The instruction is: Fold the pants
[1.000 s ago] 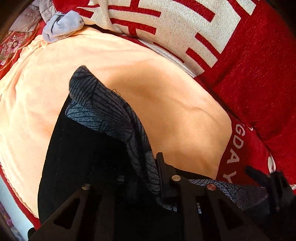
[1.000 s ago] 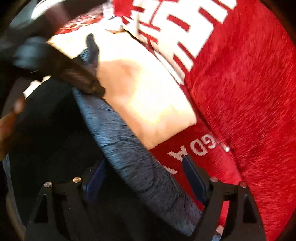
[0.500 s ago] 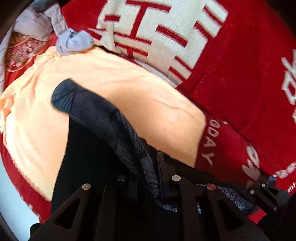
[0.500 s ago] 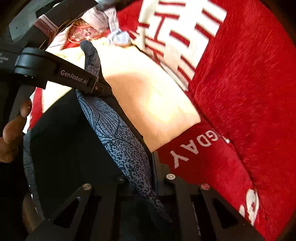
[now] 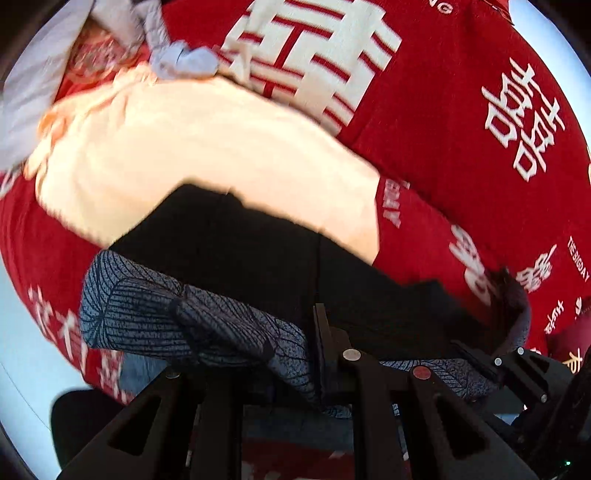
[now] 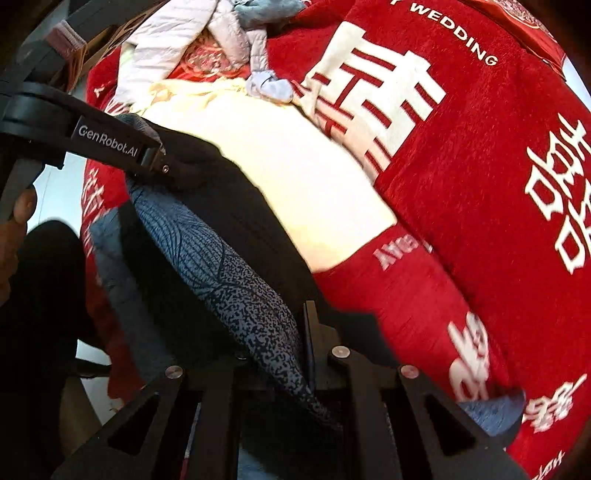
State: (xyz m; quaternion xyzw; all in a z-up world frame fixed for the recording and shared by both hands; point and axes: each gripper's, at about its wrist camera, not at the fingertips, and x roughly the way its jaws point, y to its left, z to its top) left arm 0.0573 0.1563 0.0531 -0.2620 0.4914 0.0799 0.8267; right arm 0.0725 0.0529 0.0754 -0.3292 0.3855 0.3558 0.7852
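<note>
Both grippers lifted: pants hoisted off cream towel toward bed's near edge. Right gripper, jaws just closed, pinches patterned waistband; left gripper clamps it too. Fold pending.

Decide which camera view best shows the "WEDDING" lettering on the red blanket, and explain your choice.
The right wrist view: the WEDDING lettering on the red blanket reads whole near the top edge. The left wrist view crops it, leaving only a trace of the last letter at the frame's top.
</note>
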